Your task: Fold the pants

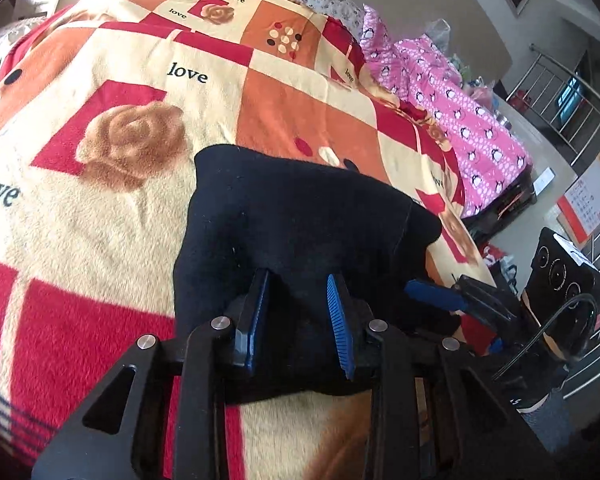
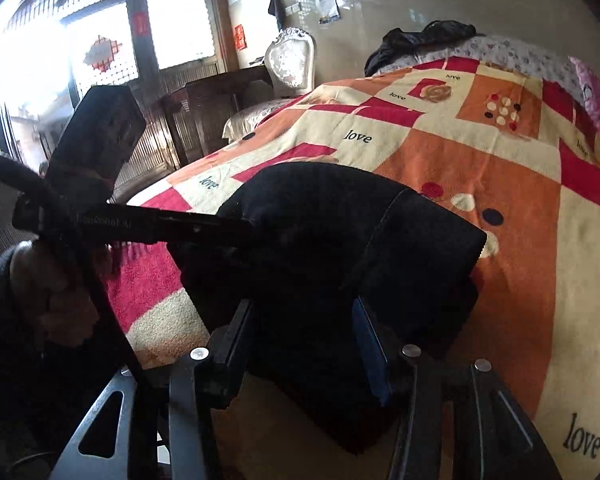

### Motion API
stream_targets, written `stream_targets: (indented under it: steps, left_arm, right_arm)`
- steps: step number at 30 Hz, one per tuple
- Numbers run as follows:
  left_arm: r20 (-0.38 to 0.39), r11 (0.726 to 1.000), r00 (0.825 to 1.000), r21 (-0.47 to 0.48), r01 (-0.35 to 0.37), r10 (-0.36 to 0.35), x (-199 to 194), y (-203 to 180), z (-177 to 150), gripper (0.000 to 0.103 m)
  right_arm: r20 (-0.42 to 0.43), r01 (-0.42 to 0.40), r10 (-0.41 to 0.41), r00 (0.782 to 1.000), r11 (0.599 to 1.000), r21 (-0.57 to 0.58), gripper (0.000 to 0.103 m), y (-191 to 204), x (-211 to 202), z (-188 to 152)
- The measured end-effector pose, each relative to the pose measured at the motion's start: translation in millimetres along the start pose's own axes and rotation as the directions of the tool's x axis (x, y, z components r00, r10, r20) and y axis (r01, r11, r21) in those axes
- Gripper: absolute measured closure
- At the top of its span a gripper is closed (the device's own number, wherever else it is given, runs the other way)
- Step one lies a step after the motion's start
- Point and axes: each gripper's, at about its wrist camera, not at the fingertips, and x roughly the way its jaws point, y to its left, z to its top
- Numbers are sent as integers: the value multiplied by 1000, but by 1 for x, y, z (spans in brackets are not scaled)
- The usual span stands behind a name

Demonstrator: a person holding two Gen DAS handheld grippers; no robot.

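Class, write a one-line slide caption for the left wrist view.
Left hand-held gripper, open, over folded black pants on a patterned blanket.

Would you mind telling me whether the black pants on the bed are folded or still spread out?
Folded: the pants lie as a compact, layered bundle on the blanket, with no legs stretched out.

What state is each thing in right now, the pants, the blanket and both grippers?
Pants: folded into a compact stack, lying on the blanket.
Blanket: spread flat over the bed.
Left gripper: jaws apart, pads not pressing the pants.
Right gripper: jaws apart over the pants, not gripping.
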Motion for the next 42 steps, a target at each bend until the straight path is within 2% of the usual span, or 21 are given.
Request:
stream_targets:
  steps: [4,6,7,8,10,14,15,17,20,24,27,28,29,31,34,36,37,38,39,40,42]
  left_arm:
    - [34,1000,999,31,1,-2,-20,5,8,74]
    - [97,998,995,57,21,-26,-31,4,24,74]
    - [103,998,994,60,15,-21,-29,6,30,74]
    - [93,998,996,58,-2,-3,-24,6,41,74]
    - [32,999,999,43,14,-15,-1,8,59,74]
    - [-87,1000,996,4,-26,26,42,20,68,74]
    - [-89,1000,996,-1,-28,28,47,23,68,74]
    - [-73,999,997,7,-38,39,54,24,66,73]
    - [-66,999,997,9,-46,46,58,25,66,73]
    - [-87,1000,996,-16,-21,19,48,26,71,74]
    - [-17,999,1000,-53,1,-1,16,33,75,74]
    - [10,999,1000,-53,-6,6,3,37,74,69]
    - [18,998,1000,-52,-17,18,-3,41,73,52]
    - [10,996,999,-73,-43,43,-12,57,66,34]
    - [-67,988,997,-156,13,-24,-5,78,55,34]
    - [-144,970,985,-236,62,-98,10,90,47,34]
    - [-162,957,977,-276,87,-135,17,96,43,32]
    - [-142,950,978,-293,108,-155,15,98,42,30]
    - [-129,941,976,-313,130,-178,16,101,41,29]
    - [-124,936,974,-322,140,-189,16,102,42,29]
    - [-123,932,972,-328,153,-203,18,102,44,29]
  right_arm:
    - [-19,-15,16,1000,1000,27,56,3,-10,16]
    - [59,33,-34,998,999,17,56,7,-26,28]
    - [95,57,-58,994,998,17,56,5,-31,35]
    - [120,86,-88,989,996,21,56,2,-33,42]
    - [99,115,-118,988,992,43,55,-9,-22,55]
    - [-50,103,-103,993,995,11,55,-24,24,50]
    - [-62,104,-103,993,994,17,55,-28,30,45]
    - [-28,69,-67,997,995,67,54,-37,27,39]
    - [-35,72,-69,997,995,76,54,-39,28,39]
    - [-17,55,-54,998,995,79,52,-39,28,39]
    - [27,64,-67,997,993,104,52,-35,12,35]
    - [40,68,-74,996,988,141,52,-37,4,32]
    - [51,63,-74,996,979,194,51,-39,-6,27]
    - [79,34,-59,995,958,285,48,-47,-22,19]
    - [123,-29,-31,992,887,461,36,-64,-41,-3]
    - [151,-120,38,988,802,584,32,-76,-40,-20]
    - [146,-151,74,986,762,630,32,-81,-36,-27]
    - [131,-166,105,986,721,673,32,-85,-30,-32]
    - [131,-156,91,987,725,671,35,-84,-30,-32]
    - [131,-151,85,988,734,662,30,-82,-29,-30]
    - [61,-95,73,995,751,653,30,-77,-21,-22]
